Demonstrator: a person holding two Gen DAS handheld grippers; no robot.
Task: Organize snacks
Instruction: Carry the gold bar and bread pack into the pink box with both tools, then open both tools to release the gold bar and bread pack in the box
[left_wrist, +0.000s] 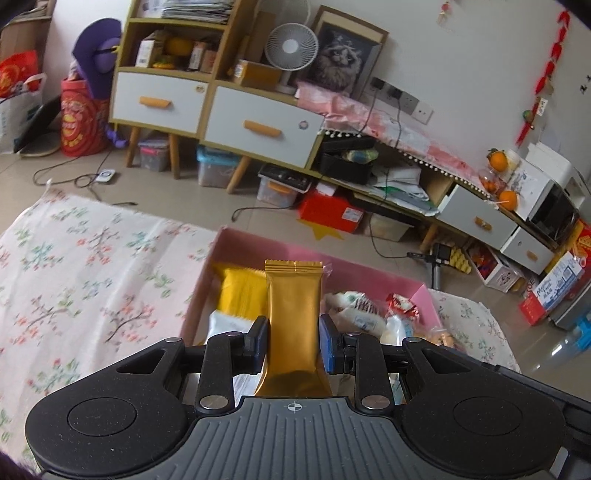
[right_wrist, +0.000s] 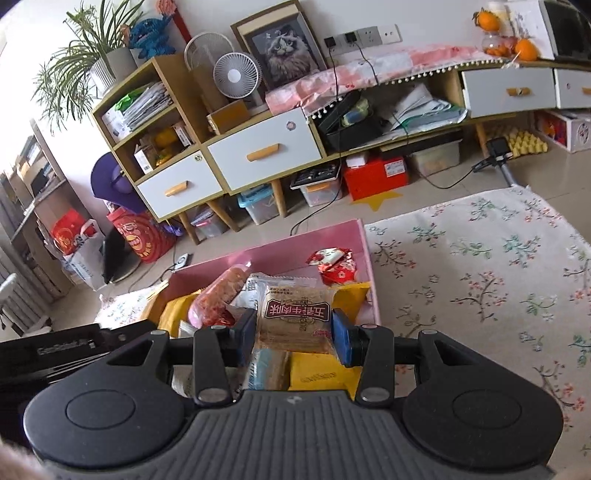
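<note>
A pink box (left_wrist: 317, 258) with several snack packets stands on a floral cloth. My left gripper (left_wrist: 293, 341) is shut on a gold foil snack bar (left_wrist: 293, 306) and holds it upright above the box's near side. In the right wrist view, my right gripper (right_wrist: 295, 330) is shut on a clear cracker packet with red Chinese lettering (right_wrist: 295, 317), held over the same pink box (right_wrist: 325, 236). Yellow packets (right_wrist: 325, 374), a pink sausage pack (right_wrist: 221, 295) and red-and-white candies (right_wrist: 334, 264) lie in the box below.
The floral cloth (left_wrist: 85, 266) spreads left of the box, and in the right wrist view (right_wrist: 480, 266) to its right. A cabinet with white drawers (left_wrist: 207, 110), storage bins and cables stand on the floor behind. The other gripper's black body (right_wrist: 66, 347) sits at left.
</note>
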